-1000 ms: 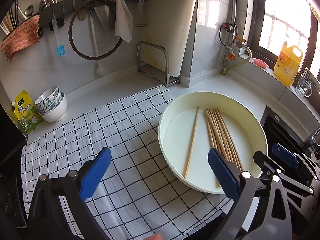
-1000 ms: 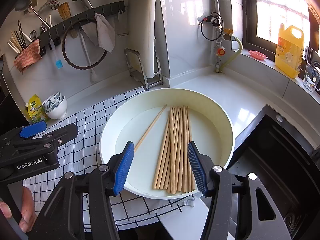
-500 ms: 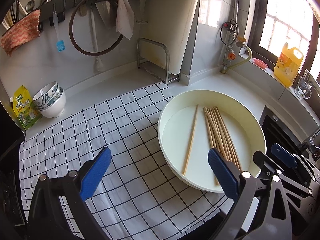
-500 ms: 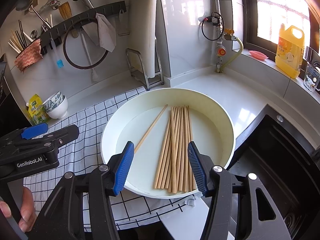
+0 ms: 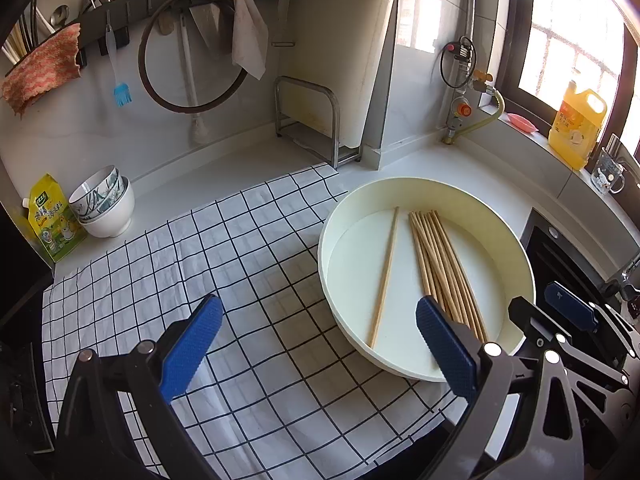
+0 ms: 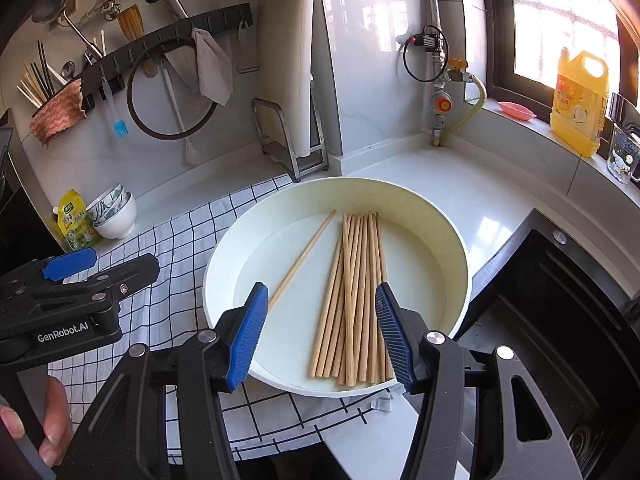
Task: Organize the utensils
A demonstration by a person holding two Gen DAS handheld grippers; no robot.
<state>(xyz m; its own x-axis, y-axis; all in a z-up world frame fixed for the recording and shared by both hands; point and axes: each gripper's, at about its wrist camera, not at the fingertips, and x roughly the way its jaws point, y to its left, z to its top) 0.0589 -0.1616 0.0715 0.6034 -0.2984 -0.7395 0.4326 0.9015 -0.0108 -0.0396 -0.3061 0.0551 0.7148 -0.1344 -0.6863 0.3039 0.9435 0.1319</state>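
Note:
A round cream basin (image 6: 456,240) (image 5: 332,220) sits on a black-and-white checked cloth (image 5: 224,248) (image 6: 180,240). Inside lie a bundle of wooden chopsticks (image 6: 356,292) (image 5: 444,268) and one loose chopstick (image 6: 304,258) (image 5: 386,272) to their left. My right gripper (image 6: 320,336) hangs open above the basin's near rim, its blue pads either side of the bundle's near ends, touching nothing. My left gripper (image 5: 316,344) is open wide above the cloth and the basin's left rim, empty. A wall holder with chopsticks (image 6: 34,84) hangs at far left.
A dark sink (image 6: 560,320) drops off right of the basin. Stacked bowls (image 5: 106,204) and a yellow packet (image 5: 52,220) stand at the back left. A metal rack with a cutting board (image 6: 296,92), a hanging rail, a gas valve (image 6: 440,100) and a yellow jug (image 6: 578,100) line the walls.

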